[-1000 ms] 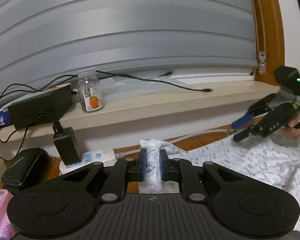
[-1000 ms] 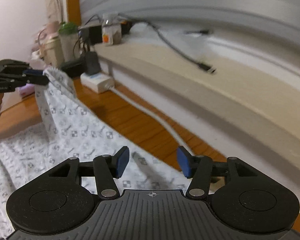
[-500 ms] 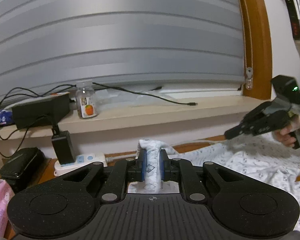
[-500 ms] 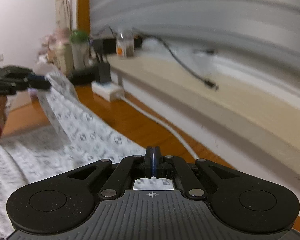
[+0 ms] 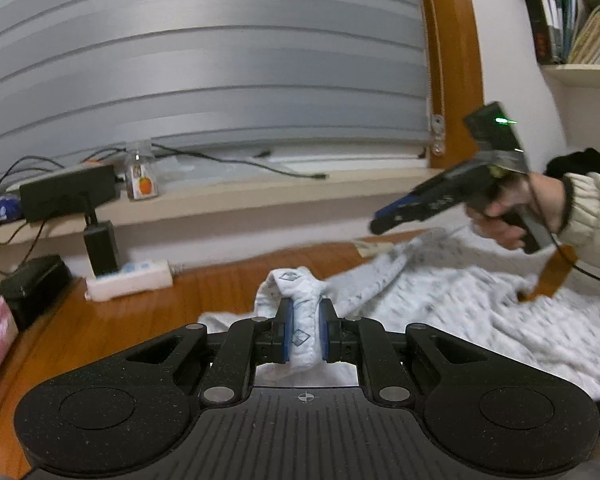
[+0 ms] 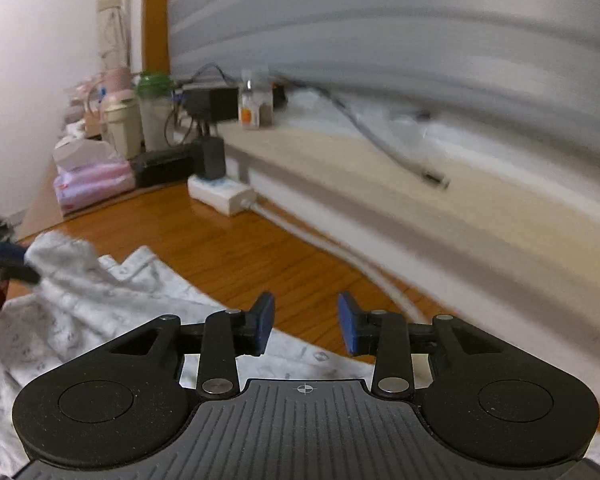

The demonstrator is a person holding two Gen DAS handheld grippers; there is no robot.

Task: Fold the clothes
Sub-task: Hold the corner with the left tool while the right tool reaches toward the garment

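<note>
A white garment [image 5: 460, 312] with a small grey print lies rumpled on the wooden surface [image 5: 148, 320]. My left gripper [image 5: 303, 320] is shut on a bunched edge of it, and the fabric sticks up between the blue pads. In the right wrist view that same gripper [image 6: 8, 260] shows at the far left, holding a raised corner of the garment [image 6: 80, 300]. My right gripper [image 6: 306, 322] is opening, with nothing between its pads; cloth lies just under it. From the left wrist view, the right gripper [image 5: 384, 218] hovers above the garment's far edge in a person's hand [image 5: 512, 216].
A window ledge [image 6: 440, 200] with a loose cable runs along the wall under grey blinds. A white power strip [image 5: 130, 280], black adapters and a small bottle [image 5: 142, 178] sit at the left. Pink tissue packs [image 6: 92, 184] and jars stand in the corner. A bookshelf [image 5: 572, 20] hangs upper right.
The right gripper went from open to shut and now stands open again above the cloth. The left gripper moved and sank with the held edge, so more of the wooden surface shows.
</note>
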